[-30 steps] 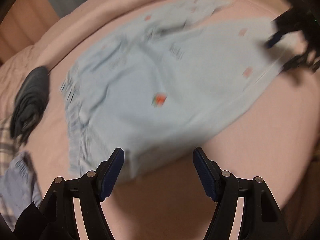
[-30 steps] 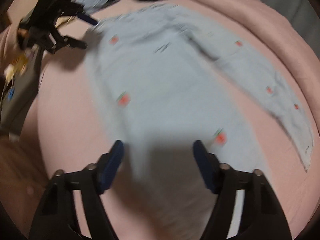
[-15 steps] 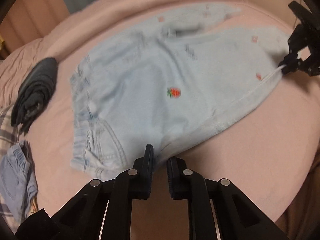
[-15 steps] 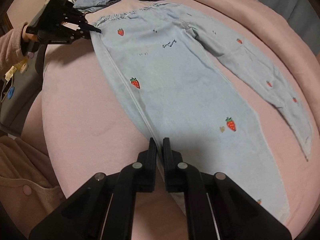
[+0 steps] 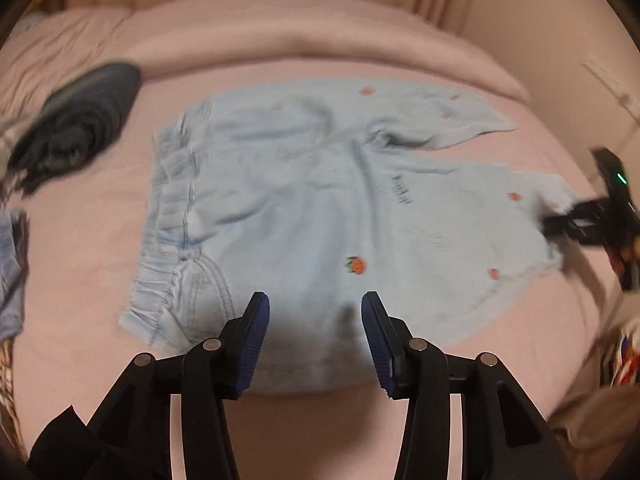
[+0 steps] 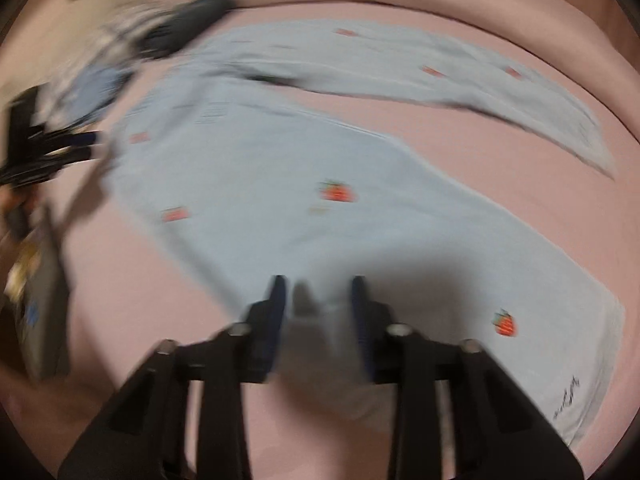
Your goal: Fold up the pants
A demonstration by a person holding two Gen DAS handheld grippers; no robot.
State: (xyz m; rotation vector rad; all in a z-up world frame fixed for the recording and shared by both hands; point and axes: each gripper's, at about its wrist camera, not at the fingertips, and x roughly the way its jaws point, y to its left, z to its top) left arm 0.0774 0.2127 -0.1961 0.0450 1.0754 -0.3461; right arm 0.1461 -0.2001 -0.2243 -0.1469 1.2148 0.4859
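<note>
On the pink bed (image 5: 400, 420): pale blue pants (image 5: 320, 208) with strawberry prints, spread flat, both views motion-blurred.
Waistband: elastic edge at left in left wrist view, legs running off to the right.
Legs: in right wrist view near leg lies across centre, far leg angled apart toward upper right.
Left gripper (image 5: 316, 320): fingers spread wide, just above near edge of pants by the hip; nothing between the pads.
Right gripper (image 6: 318, 304): fingers parted, straddling near-leg fabric; contact unclear through blur.
Other gripper sightings: each shows at the other view's edge, at the pants' side edge.
Dark garment (image 5: 76, 124): bunched beyond the waistband, apart from pants.
Blue cloth (image 5: 10, 264): at far left edge.
</note>
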